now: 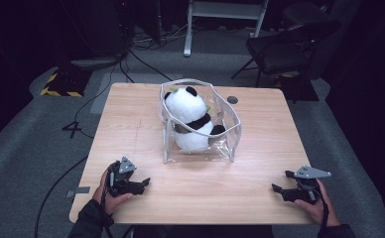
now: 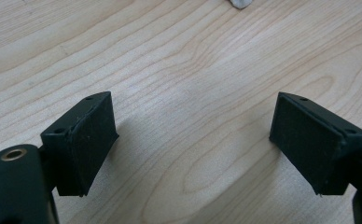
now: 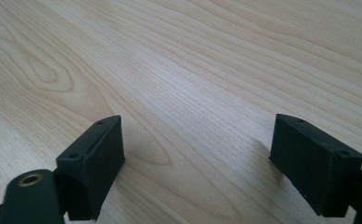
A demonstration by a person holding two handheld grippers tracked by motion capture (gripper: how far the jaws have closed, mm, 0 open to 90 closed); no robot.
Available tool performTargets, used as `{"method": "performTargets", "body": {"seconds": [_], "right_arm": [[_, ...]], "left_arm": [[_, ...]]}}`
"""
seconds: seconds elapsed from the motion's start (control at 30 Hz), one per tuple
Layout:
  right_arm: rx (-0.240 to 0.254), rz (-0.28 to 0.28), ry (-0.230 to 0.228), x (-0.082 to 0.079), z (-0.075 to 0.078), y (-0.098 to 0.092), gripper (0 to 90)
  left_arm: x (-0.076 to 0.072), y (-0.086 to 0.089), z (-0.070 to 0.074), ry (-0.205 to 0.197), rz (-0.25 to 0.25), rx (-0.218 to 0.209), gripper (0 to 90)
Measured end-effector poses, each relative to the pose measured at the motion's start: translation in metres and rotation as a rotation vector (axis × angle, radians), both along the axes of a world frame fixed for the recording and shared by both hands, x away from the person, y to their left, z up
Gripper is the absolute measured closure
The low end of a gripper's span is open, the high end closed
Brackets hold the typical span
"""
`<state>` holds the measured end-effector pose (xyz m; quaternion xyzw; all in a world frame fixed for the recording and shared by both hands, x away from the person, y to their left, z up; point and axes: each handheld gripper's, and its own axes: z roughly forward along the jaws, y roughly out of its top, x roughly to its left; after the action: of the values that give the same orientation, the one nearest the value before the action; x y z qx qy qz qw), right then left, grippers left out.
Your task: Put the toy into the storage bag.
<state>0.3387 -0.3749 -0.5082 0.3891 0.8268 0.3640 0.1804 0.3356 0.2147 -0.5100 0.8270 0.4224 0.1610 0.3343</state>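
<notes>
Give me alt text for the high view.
A plush panda sits in a clear bag mid-table. Near the front edge, the left hand-held gripper and right hand-held gripper rest open, apart from it.

- A lab or test room, this, dim all round, with one lit wooden table (image 1: 131, 124) in the middle.
- Grey carpet (image 1: 22, 144) underfoot, black cables (image 1: 106, 84) snaking across it.
- Yellow-and-black hazard tape (image 1: 56, 92) marks a stand's base on the left.
- A white frame leg (image 1: 188, 29) stands at the back, a dark chair (image 1: 285, 49) to the right.
- A person's hands hold instrumented grippers over the table: a recording rig.
</notes>
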Motion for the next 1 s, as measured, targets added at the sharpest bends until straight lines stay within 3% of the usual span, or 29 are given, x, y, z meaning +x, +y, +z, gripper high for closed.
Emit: {"method": "performTargets", "body": {"seconds": [0.33, 0.47, 1.0], "right_arm": [[0.002, -0.013, 0.001, 0.0009, -0.0001, 0.0007, 17.1], [0.002, -0.042, 0.002, 0.002, 0.0, 0.0027, 17.1], [0.004, -0.043, 0.0, 0.0023, -0.0001, 0.0025, 17.2]], "left_arm": [[0.0004, -0.0005, 0.0, 0.0, 0.003, 0.0, 14.3], [0.0005, -0.0003, 0.0, 0.0, 0.001, 0.0, 14.4], [0.0007, -0.0005, 0.0, 0.001, 0.0, -0.001, 14.2]]}}
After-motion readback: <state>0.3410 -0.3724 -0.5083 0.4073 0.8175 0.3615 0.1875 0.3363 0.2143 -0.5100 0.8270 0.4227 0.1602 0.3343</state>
